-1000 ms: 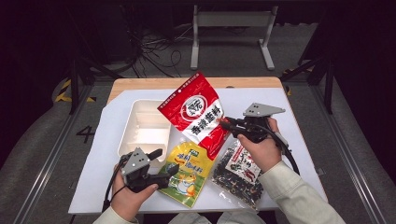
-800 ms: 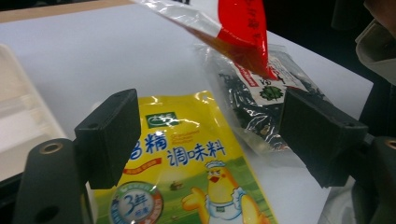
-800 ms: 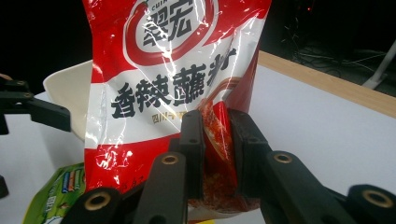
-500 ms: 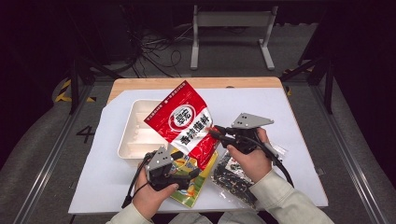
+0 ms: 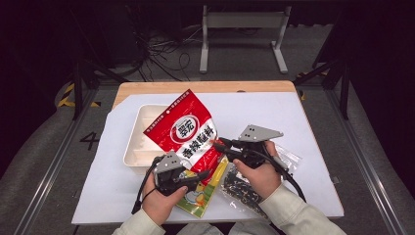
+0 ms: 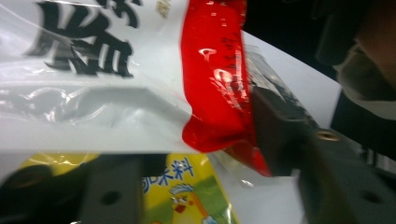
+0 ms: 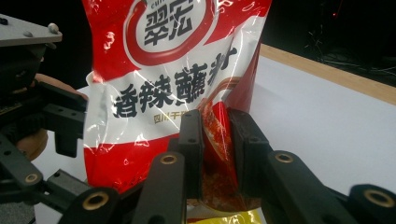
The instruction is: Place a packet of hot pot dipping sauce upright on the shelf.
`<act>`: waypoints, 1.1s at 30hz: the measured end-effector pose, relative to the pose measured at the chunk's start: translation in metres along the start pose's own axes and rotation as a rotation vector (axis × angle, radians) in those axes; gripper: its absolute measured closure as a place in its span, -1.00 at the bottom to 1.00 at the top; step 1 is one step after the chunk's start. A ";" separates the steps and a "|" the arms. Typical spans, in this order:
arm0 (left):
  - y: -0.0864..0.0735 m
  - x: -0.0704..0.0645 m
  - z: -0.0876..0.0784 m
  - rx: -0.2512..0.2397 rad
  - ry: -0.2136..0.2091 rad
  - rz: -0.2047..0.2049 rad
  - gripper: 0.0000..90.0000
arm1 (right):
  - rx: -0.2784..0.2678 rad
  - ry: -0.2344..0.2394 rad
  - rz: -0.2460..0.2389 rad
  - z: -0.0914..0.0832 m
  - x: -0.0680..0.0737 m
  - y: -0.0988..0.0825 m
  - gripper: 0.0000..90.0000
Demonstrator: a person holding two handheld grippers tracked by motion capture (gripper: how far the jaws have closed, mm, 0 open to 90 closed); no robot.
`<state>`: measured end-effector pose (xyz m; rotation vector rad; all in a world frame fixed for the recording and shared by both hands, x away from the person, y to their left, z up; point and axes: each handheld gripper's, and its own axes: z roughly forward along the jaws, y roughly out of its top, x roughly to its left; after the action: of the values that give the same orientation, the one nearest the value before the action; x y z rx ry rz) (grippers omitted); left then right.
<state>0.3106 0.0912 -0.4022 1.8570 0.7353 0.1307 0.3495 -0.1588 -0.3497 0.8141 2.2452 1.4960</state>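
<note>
- A glossy red-and-white snack bag (image 5: 188, 134) is held off the table, tilted, its top edge leaning over a white compartment tray (image 5: 137, 142) and its lower end near the person's hands.
- The right gripper (image 5: 219, 145) is clamped on the bag's right edge; in the right gripper view its two black jaws pinch the crinkled red film (image 7: 215, 135) flat between them.
- The left gripper (image 5: 198, 175) sits at the bag's lower corner. Its jaws have just been closing, and in the left gripper view the red corner (image 6: 219, 93) lies between them, one dark jaw against the film; whether both pads press on it I cannot tell.
- The bag's plastic is shiny and wrinkled, catching highlights, with large black characters on a white band and a round red emblem above.
- Beneath the bag lies a flat yellow-green packet (image 5: 203, 193) printed with a cartoon figure, partly covered by the left hand (image 5: 159, 203).
- Beside it, under the right hand (image 5: 259, 178), rests a clear pouch of dark, speckled contents (image 5: 240, 191).
- All of this sits on a smooth white sheet (image 5: 313, 127) laid over a pale wooden tabletop (image 5: 205, 86), whose edge shows along the far side.
- Each gripper carries a grey three-cornered plate and a black trailing cable.
</note>
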 end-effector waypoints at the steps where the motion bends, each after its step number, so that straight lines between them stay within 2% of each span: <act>1: 0.000 0.000 -0.001 0.003 -0.004 -0.001 0.30 | -0.004 0.004 0.004 0.000 0.000 -0.001 0.68; 3: 0.001 0.002 -0.003 0.004 -0.015 -0.003 0.33 | -0.007 0.005 0.005 0.000 0.001 -0.001 0.68; 4: 0.002 0.003 -0.004 0.002 -0.021 -0.003 0.43 | -0.020 0.011 0.009 -0.002 0.001 0.000 0.66; 7: 0.003 0.005 -0.008 0.020 -0.024 0.012 0.52 | -0.019 0.022 0.013 -0.002 0.001 0.000 0.65; 10: 0.006 0.006 -0.012 0.046 -0.013 0.054 0.54 | -0.009 0.035 0.016 -0.003 0.000 -0.001 0.62; 12: 0.008 0.005 -0.014 0.062 -0.001 0.068 0.55 | -0.002 0.044 0.016 -0.004 -0.001 -0.001 0.58; 16: 0.015 0.010 -0.023 0.106 0.045 0.134 0.56 | 0.018 0.022 -0.009 -0.005 -0.003 -0.003 0.34; 17: 0.016 0.011 -0.025 0.105 0.048 0.139 0.56 | 0.015 0.007 -0.018 -0.009 -0.004 -0.002 0.29; 18: 0.021 0.016 -0.032 0.108 0.052 0.164 0.57 | 0.013 -0.004 -0.024 -0.011 -0.005 -0.001 0.26; 20: 0.023 0.018 -0.036 0.108 0.052 0.175 0.57 | 0.005 -0.009 -0.023 -0.015 -0.007 -0.001 0.25; 23: 0.032 0.023 -0.047 0.124 0.062 0.234 0.57 | -0.002 -0.029 -0.003 -0.026 -0.016 -0.002 0.22; 24: 0.036 0.025 -0.053 0.133 0.067 0.266 0.57 | -0.003 -0.036 0.001 -0.028 -0.018 -0.003 0.22; 25: 0.036 0.025 -0.053 0.133 0.067 0.266 0.57 | -0.005 -0.039 0.004 -0.030 -0.020 -0.004 0.22; 26: 0.041 0.029 -0.060 0.142 0.064 0.301 0.57 | -0.006 -0.044 0.009 -0.033 -0.023 -0.005 0.22; 28: 0.043 0.032 -0.065 0.159 0.055 0.328 0.57 | -0.008 -0.050 0.015 -0.037 -0.026 -0.007 0.22; 29: 0.043 0.032 -0.065 0.159 0.055 0.328 0.57 | -0.010 -0.055 0.018 -0.039 -0.028 -0.008 0.21; 30: 0.045 0.035 -0.069 0.177 0.048 0.376 0.57 | -0.009 -0.058 0.023 -0.042 -0.030 -0.009 0.19; 31: 0.046 0.035 -0.072 0.188 0.052 0.397 0.57 | -0.006 -0.061 0.021 -0.043 -0.032 -0.010 0.16; 32: 0.046 0.035 -0.072 0.188 0.052 0.397 0.57 | -0.006 -0.061 0.021 -0.043 -0.032 -0.010 0.16; 33: 0.047 0.035 -0.076 0.203 0.054 0.422 0.57 | 0.001 -0.079 0.017 -0.047 -0.035 -0.012 0.11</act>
<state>0.3274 0.1609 -0.3383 2.1914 0.3933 0.3908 0.3479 -0.2183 -0.3440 0.8794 2.1868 1.4446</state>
